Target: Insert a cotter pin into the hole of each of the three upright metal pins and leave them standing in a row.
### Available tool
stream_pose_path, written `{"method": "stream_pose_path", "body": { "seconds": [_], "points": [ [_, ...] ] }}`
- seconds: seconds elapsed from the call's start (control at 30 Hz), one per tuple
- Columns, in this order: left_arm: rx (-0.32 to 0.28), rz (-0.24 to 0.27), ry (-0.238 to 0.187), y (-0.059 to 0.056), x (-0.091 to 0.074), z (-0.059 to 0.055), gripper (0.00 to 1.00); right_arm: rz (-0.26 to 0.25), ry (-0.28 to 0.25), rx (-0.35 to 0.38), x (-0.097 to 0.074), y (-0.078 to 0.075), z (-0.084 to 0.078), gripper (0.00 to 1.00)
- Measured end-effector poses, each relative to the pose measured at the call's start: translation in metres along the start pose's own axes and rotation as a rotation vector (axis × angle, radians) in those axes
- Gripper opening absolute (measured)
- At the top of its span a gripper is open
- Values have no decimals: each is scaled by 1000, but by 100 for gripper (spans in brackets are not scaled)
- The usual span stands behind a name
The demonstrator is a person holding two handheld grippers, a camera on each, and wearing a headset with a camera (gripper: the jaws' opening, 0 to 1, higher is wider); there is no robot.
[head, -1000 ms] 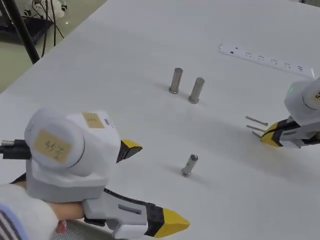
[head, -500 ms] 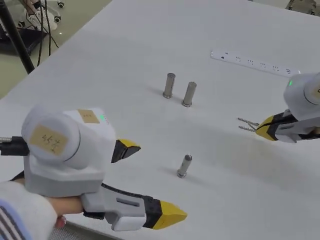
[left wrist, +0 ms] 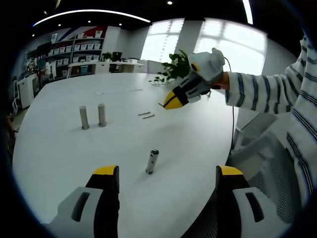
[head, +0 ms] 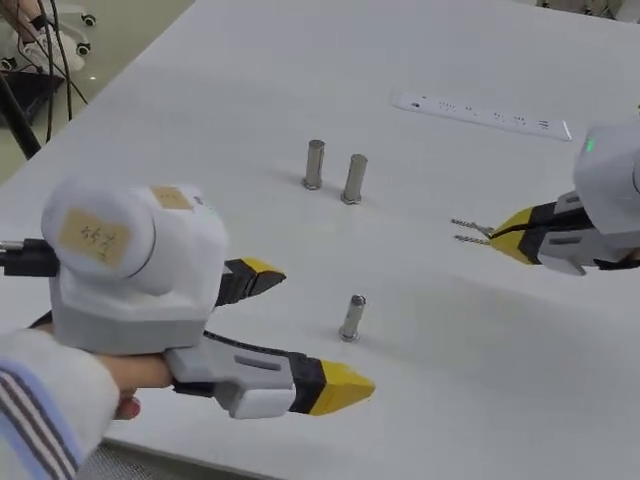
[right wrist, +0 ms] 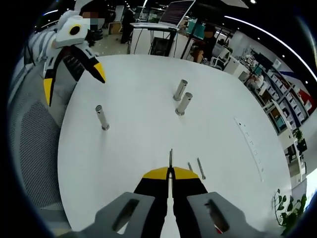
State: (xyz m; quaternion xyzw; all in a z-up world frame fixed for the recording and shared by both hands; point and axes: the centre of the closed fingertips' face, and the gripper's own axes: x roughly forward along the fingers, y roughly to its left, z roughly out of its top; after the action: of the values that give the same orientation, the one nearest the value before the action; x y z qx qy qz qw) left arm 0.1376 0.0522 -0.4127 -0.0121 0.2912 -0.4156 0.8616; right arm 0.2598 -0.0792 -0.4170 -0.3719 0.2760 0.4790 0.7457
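On the table (head: 200, 90), one metal pin (head: 351, 317) stands before the left gripper (head: 320, 327), jaws apart; two more metal pins (head: 314, 164) stand at twelve o'clock. At three o'clock the right gripper (head: 497, 236) clamps a cotter pin (right wrist: 170, 157).

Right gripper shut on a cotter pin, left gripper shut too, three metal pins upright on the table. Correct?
One thing is off: the left gripper is open, its jaws wide apart with nothing between them, as the left gripper view shows. The rest holds: the right gripper is shut on a cotter pin, and the three metal pins stand upright on the table.
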Motion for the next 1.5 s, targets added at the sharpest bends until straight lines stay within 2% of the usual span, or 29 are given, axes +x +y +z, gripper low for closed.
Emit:
{"method": "stream_pose_path", "body": {
  "seconds": [0.1, 0.2, 0.27, 0.4, 0.53, 0.67, 0.73, 0.9, 1.0, 1.17, 1.5],
  "points": [
    [-2, -14, 0, -3, 3, 2, 76, -17, -29, -9, -6, 7, 8, 0],
    [-29, -21, -9, -5, 7, 5, 76, -27, -55, -13, -11, 13, 14, 0],
    [-39, -43, -15, -9, 10, 7, 72, -37, -73, -16, -15, 17, 19, 0],
    [-56, -80, -40, -16, 15, 17, 67, -49, -105, -27, -22, 28, 27, 0],
    [-73, -104, -59, -19, 20, 27, 63, -38, -142, -16, -26, 35, 35, 0],
    [-101, -136, -87, -20, 23, 40, 57, -39, -173, -40, -34, 50, 45, 0],
    [-112, -150, -101, -20, 24, 46, 55, -50, -186, -53, -34, 51, 47, 0],
    [-123, -191, -103, -23, 26, 55, 50, -41, -195, -112, -34, 66, 51, 0],
    [-133, -215, -103, -25, 27, 60, 42, -34, -196, -140, -34, 74, 54, 0],
    [-188, -256, -101, -31, 29, 62, 32, -21, -201, -192, -36, 90, 62, 0],
    [-227, -290, -74, -43, 34, 55, 11, -10, -204, -250, -34, 105, 68, 0]
  ]
}}
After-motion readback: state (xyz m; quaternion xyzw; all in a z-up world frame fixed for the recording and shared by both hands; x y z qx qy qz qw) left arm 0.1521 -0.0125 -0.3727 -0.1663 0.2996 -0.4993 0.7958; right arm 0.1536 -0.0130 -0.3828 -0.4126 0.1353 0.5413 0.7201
